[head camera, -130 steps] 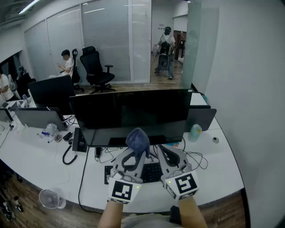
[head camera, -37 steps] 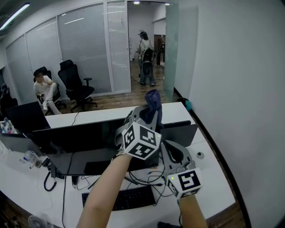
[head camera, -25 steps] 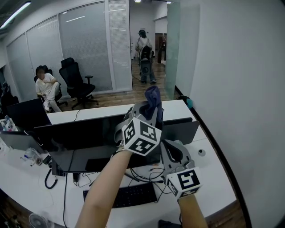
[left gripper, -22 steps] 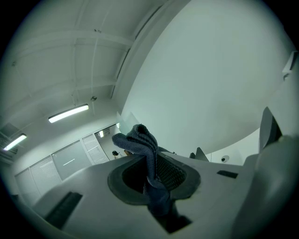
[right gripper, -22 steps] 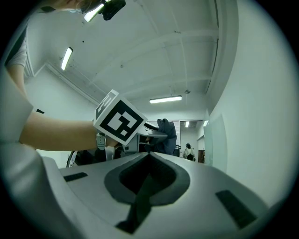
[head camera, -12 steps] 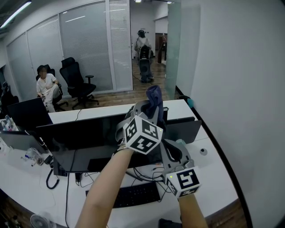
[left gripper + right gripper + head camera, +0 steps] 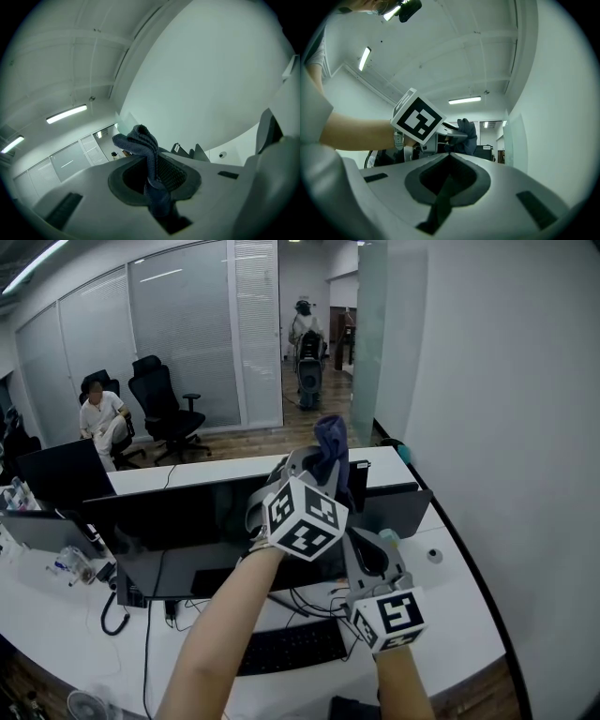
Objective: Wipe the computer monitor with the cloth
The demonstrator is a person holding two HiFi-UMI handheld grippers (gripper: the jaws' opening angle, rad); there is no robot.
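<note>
At the far left a dark screen (image 7: 56, 474) stands on the curved white table (image 7: 459, 615). A seated person (image 7: 98, 418) and an office chair (image 7: 161, 399) are beyond it. The computer monitor (image 7: 178, 535) spans the middle of the table, its top edge rising toward the right. A black keyboard (image 7: 281, 648) lies in front of it, close to the table's near edge. The left claw (image 7: 317, 465) is raised before the monitor's top right corner, clamped tight on the dark blue cloth (image 7: 330, 439). The cloth's bunched end sticks up past the jaw tips, above the monitor's top edge. Whether the cloth touches the screen cannot be told. Lower and just to the right, the right claw (image 7: 359, 542) has its jaws closed together with nothing between them. Right of it the table is bare but for a small round object (image 7: 434, 556), out to its curved edge along the white wall (image 7: 525, 427).
</note>
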